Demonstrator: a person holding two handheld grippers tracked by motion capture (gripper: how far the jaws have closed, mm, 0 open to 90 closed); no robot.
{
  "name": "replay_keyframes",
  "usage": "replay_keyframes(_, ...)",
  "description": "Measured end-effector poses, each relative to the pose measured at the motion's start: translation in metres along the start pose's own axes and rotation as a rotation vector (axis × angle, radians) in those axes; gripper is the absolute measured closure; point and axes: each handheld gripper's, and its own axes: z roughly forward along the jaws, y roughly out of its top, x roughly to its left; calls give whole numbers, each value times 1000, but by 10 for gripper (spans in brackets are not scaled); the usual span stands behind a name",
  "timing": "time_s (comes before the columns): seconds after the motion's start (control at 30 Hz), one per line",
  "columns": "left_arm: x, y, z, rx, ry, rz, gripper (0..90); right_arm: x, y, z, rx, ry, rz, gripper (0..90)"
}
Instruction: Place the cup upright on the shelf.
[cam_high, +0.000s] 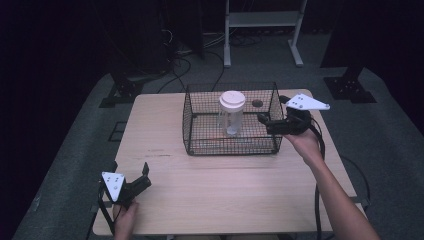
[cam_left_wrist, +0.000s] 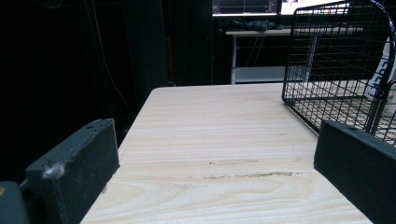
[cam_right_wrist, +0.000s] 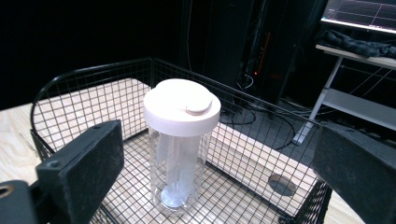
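Note:
A clear plastic jar with a white lid (cam_high: 231, 112) (cam_right_wrist: 181, 140) stands upright inside a black wire basket (cam_high: 200, 142) (cam_right_wrist: 84, 93) (cam_left_wrist: 327, 60) at the far middle of the wooden table (cam_high: 200, 185). My right gripper (cam_high: 267, 122) (cam_right_wrist: 215, 186) hovers open over the basket's right rim, its jaws pointing left at the jar from a short distance. My left gripper (cam_high: 142, 177) (cam_left_wrist: 215, 177) rests low at the table's near left corner, open with nothing between its jaws, facing the basket across bare wood.
A small dark round hole (cam_high: 257, 103) (cam_right_wrist: 281, 185) lies in the tabletop behind the basket. Beyond the table stand a white desk frame (cam_high: 262, 20) and dark stands with cables on the grey floor (cam_high: 65, 150). Bare wood stretches between the basket and the near edge.

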Motion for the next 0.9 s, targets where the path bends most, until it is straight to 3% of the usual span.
replay_keyframes(0.9,0,0,0,1,1,1,0,1,-35,-36,7,-4,8,16)
